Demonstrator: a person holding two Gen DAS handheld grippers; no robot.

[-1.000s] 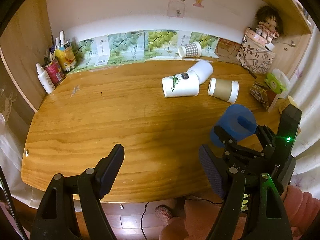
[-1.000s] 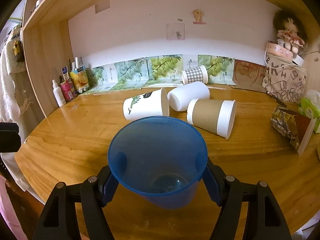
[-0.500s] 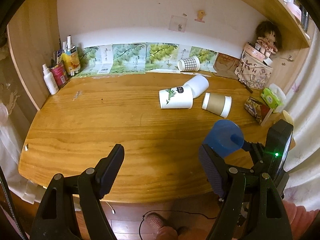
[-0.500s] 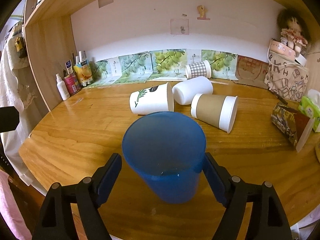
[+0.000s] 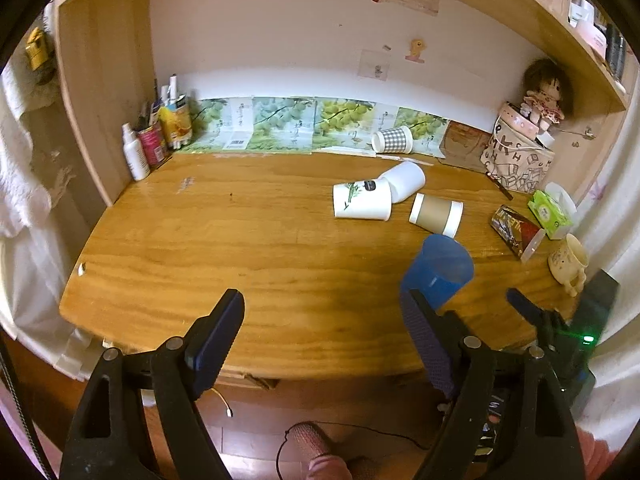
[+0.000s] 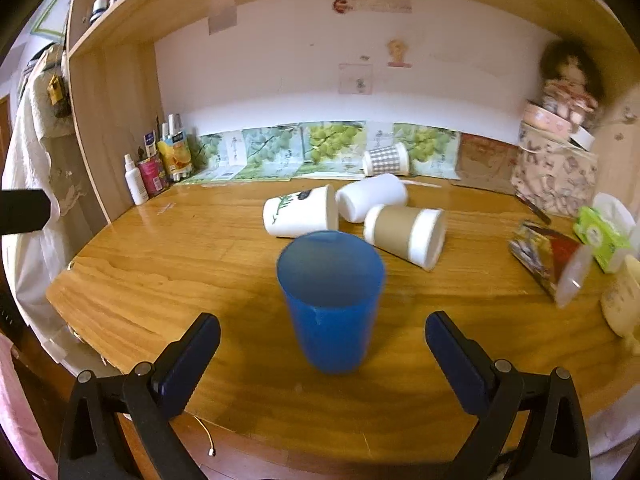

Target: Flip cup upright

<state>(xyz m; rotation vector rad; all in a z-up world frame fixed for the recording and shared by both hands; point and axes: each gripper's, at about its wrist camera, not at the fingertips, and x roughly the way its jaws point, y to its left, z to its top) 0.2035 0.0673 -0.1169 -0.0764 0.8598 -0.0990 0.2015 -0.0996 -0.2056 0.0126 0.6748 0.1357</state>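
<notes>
- Jaws of the right gripper (image 6: 322,354) stand spread wide, one on each side of the blue cup (image 6: 330,300) and clear of its wall, holding nothing.
- The blue cup stands upright, mouth up, on the wooden desk (image 6: 180,264), just in front of the three paper cups that lie on their sides.
- By its look the cup is thin, light plastic: stiff enough for a gentle pinch, smooth-walled and likely to slip or tip if nudged. The mid-wall, across its width, looks the surest place to take hold.
- With the cup on its base, the flip appears done.
- The right gripper points level along the desk at the cup, fingers low near the front edge.
- The left gripper (image 5: 322,326) hangs to the left of the cup, also spread and empty, over the desk's front edge.
- Behind the blue cup lie a leaf-print cup (image 6: 300,212), a plain white one (image 6: 372,198) and a brown-sleeved cup (image 6: 406,234); a checked cup (image 6: 386,159) lies at the back wall.
</notes>
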